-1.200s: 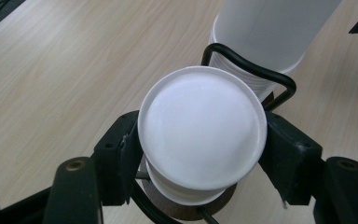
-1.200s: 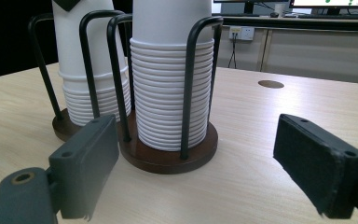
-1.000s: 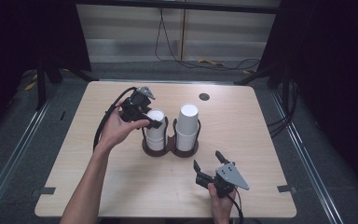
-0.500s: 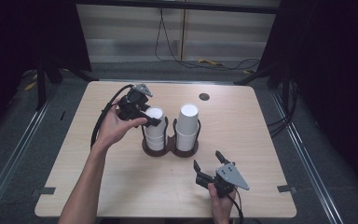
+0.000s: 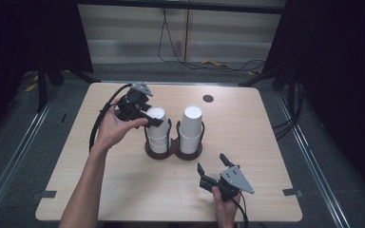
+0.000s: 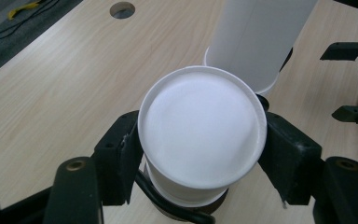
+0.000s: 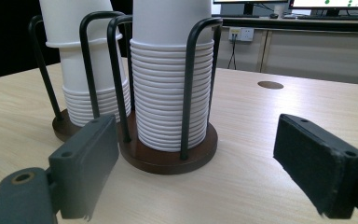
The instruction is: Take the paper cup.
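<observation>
Left gripper (image 5: 153, 119) fingers clench the top cup (image 6: 203, 128); wire posts (image 7: 189, 84) apparently flank it; right gripper (image 5: 213, 166) fingers released.

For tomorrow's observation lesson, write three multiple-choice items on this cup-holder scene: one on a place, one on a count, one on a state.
1. Where does the cup holder stand?
A. Near the table's middle
B. At its right edge
C. On the floor

2. How many stacks of white paper cups does it hold?
A. One
B. Two
C. Four

3. How is the left gripper?
A. Open, lying on the table
B. Open above the cups
C. Shut on the top cup of the left stack

Key: 1 A, the high view shows it central on the table. 2 B, left stack and right stack. 3 C, its jaws press both sides of the top cup.
</observation>
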Tool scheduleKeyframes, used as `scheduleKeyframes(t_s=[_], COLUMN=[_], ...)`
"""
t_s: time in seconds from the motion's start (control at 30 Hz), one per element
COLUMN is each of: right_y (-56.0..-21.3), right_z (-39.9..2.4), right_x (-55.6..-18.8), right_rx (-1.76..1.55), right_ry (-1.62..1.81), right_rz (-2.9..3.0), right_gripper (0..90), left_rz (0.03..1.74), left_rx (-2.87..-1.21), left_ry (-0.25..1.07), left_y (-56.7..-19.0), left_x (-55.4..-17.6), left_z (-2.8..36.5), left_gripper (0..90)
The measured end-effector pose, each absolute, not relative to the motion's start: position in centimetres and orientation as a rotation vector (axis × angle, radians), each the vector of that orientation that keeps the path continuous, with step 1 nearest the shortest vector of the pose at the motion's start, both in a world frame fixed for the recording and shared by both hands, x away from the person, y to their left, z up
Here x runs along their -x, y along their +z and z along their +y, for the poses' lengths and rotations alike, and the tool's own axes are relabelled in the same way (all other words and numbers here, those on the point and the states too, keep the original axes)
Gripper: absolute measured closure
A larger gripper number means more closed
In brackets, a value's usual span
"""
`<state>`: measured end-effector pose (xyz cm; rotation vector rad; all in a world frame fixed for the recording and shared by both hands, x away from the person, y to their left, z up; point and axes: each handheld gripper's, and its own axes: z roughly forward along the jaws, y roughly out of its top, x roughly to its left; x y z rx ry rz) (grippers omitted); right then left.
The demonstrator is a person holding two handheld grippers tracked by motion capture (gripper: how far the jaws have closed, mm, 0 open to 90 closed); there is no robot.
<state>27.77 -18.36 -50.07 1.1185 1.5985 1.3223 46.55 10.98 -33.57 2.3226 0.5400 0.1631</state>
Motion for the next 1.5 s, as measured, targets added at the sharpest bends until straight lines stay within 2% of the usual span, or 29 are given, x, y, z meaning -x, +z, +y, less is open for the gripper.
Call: scheduleKeyframes(t_s=[0.9, 1.23, 1.5], right_y=[-50.1, -50.1, -50.1], right_z=[-18.3, -18.4, -18.4], right_x=[-27.9, -27.8, -27.8], right_rx=[-1.119, -1.117, -1.116], right_ry=[1.321, 1.322, 1.321], right_rz=[1.605, 1.599, 1.601], right_gripper=[13.6, 13.5, 13.5], left_rz=[0.523, 0.519, 0.548], left_rx=[-2.254, -2.159, -2.08], left_ry=[0.209, 0.224, 0.203], left_y=[-31.6, -30.9, -31.9], left_x=[-45.5, -44.6, -44.5], left_z=[12.0, 12.7, 13.4], left_gripper=[34.9, 34.7, 34.7])
